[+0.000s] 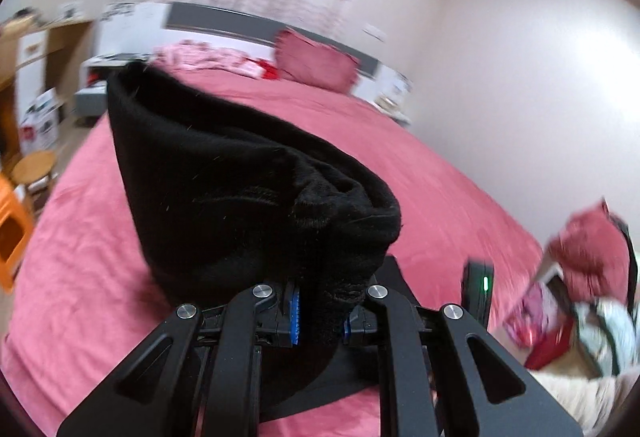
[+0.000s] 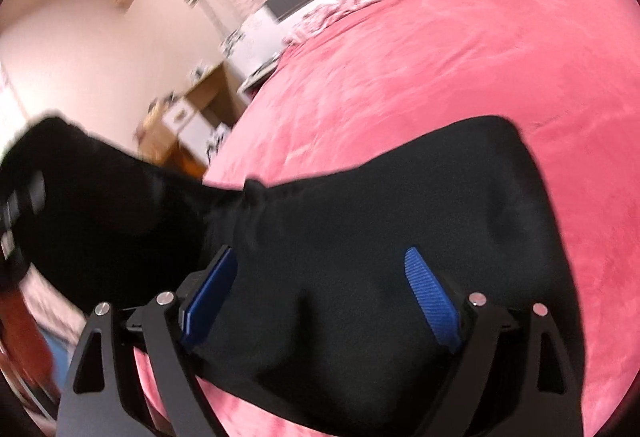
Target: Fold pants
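The black pants [image 1: 240, 189] hang bunched in front of the left wrist camera, lifted off the pink bed [image 1: 420, 157]. My left gripper [image 1: 320, 321] is shut on a thick fold of them, and the cloth hides its tips. In the right wrist view the pants [image 2: 400, 197] lie spread on the bed [image 2: 440, 57], with one part pulled up toward the left edge. My right gripper [image 2: 320, 257] is open just over that spread cloth. Its blue pads [image 2: 432, 297] stand wide apart and press on nothing.
A red pillow [image 1: 316, 61] and a patterned quilt [image 1: 200, 57] lie at the head of the bed. Left of the bed stand an orange stool [image 1: 12, 229], a round wooden stool [image 1: 34, 165] and boxes [image 1: 40, 121]. Bags and clothes [image 1: 580, 297] are piled at right.
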The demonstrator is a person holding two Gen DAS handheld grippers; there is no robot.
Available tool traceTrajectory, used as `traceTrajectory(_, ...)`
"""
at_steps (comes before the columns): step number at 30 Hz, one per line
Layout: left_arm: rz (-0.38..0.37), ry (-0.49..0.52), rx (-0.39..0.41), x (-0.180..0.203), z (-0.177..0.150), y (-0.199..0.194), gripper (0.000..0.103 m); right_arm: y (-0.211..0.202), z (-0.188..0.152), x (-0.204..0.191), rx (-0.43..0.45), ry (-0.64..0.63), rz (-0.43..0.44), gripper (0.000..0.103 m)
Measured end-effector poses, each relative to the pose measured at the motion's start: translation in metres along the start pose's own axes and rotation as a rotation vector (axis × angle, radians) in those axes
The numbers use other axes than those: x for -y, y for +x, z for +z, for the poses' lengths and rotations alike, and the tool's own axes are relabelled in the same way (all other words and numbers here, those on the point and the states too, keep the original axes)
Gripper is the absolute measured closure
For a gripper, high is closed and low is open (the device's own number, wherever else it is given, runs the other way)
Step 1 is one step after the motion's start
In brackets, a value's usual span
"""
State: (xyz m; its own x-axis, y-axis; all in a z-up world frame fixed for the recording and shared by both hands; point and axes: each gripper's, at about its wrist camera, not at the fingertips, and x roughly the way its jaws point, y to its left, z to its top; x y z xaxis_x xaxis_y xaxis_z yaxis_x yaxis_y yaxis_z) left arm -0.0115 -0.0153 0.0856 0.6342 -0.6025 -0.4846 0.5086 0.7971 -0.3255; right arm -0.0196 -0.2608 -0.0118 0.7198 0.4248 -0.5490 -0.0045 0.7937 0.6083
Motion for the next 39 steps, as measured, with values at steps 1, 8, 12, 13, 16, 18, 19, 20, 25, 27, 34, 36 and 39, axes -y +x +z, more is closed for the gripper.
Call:
traceTrajectory(1, -0.014, 0.018, -0.018, 0.006, -0.003, 0.009, 0.090, -0.005, 0.004, 0.003, 0.012, 0.026, 0.006, 0.016)
traceTrajectory(8, -0.074, 0.164, -0.234, 0.049, -0.050, 0.080, 0.090, -0.038, 0.023, 0.023, 0.094, 0.123, -0.015, 0.015)
traceTrajectory(12, -0.067, 0.262, -0.323, 0.061, -0.079, 0.110, 0.090, -0.049, 0.025, 0.034, 0.103, 0.199, 0.021, 0.015)
traceTrajectory(13, -0.059, 0.277, -0.345, 0.062, -0.086, 0.116, 0.090, -0.050, 0.025, 0.035, 0.100, 0.208, 0.030, 0.015)
traceTrajectory(16, -0.070, 0.272, -0.369, 0.052, -0.096, 0.123, 0.085, -0.050, 0.020, 0.036, 0.079, 0.227, 0.072, 0.015)
traceTrajectory(18, -0.122, 0.235, -0.357, 0.045, -0.094, 0.116, 0.071, -0.048, 0.016, 0.034, 0.059, 0.239, 0.102, 0.014)
traceTrajectory(19, -0.177, 0.198, -0.351, 0.040, -0.091, 0.107, 0.063, -0.047, 0.015, 0.034, 0.051, 0.245, 0.111, 0.013)
traceTrajectory(20, -0.233, 0.154, -0.336, 0.033, -0.087, 0.099, 0.046, -0.046, 0.015, 0.034, 0.043, 0.249, 0.117, 0.013)
traceTrajectory(25, -0.290, 0.000, -0.169, -0.003, -0.056, 0.059, 0.032, -0.052, 0.014, 0.036, 0.021, 0.267, 0.127, 0.011)
traceTrajectory(27, -0.183, -0.046, -0.109, -0.023, -0.046, 0.054, 0.032, -0.048, 0.017, 0.041, -0.001, 0.286, 0.135, 0.010)
traceTrajectory(34, 0.167, -0.230, -0.124, -0.111, -0.032, 0.078, 0.032, -0.046, 0.005, 0.021, -0.135, 0.142, 0.052, 0.010)
traceTrajectory(36, 0.253, -0.213, -0.182, -0.120, -0.033, 0.099, 0.032, -0.043, -0.001, 0.017, -0.147, 0.114, 0.022, 0.010)
traceTrajectory(39, 0.268, -0.199, -0.230, -0.126, -0.036, 0.118, 0.032, -0.034, -0.008, 0.006, -0.177, 0.083, -0.007, 0.040)
